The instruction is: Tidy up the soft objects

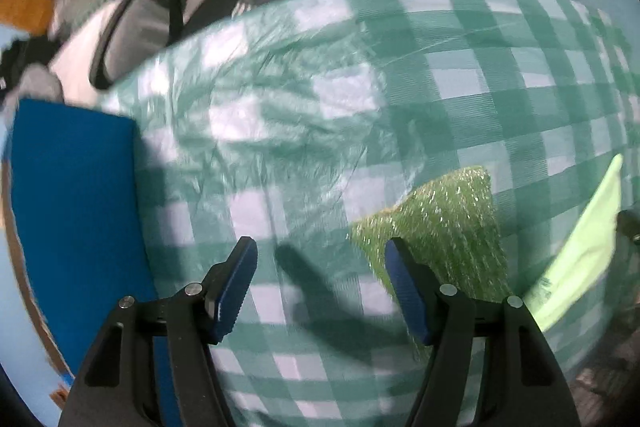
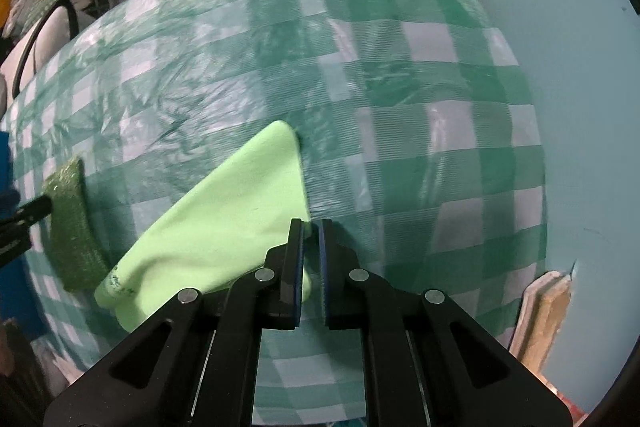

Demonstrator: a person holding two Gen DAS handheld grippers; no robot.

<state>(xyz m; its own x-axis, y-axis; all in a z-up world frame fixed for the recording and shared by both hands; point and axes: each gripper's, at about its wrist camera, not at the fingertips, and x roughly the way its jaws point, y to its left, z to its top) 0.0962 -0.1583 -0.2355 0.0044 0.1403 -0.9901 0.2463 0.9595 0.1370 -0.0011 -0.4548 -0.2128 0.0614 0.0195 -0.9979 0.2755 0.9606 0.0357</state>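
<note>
Right wrist view: right hand-held gripper [image 2: 311, 227] pinches smooth, pale-green cloth [image 2: 224, 215] edge.

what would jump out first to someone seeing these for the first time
The green-and-white checked tablecloth fills both views. On it a bright lime cloth lies, one edge pinched in the shut right tongs. To its left sits a dark green scouring pad, beside the open left tongs.

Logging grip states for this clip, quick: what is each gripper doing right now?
Left gripper: open, holding nothing, above the green-and-white checked plastic tablecloth.
Right gripper: closed, pinching the edge of the light green soft cloth.
</note>
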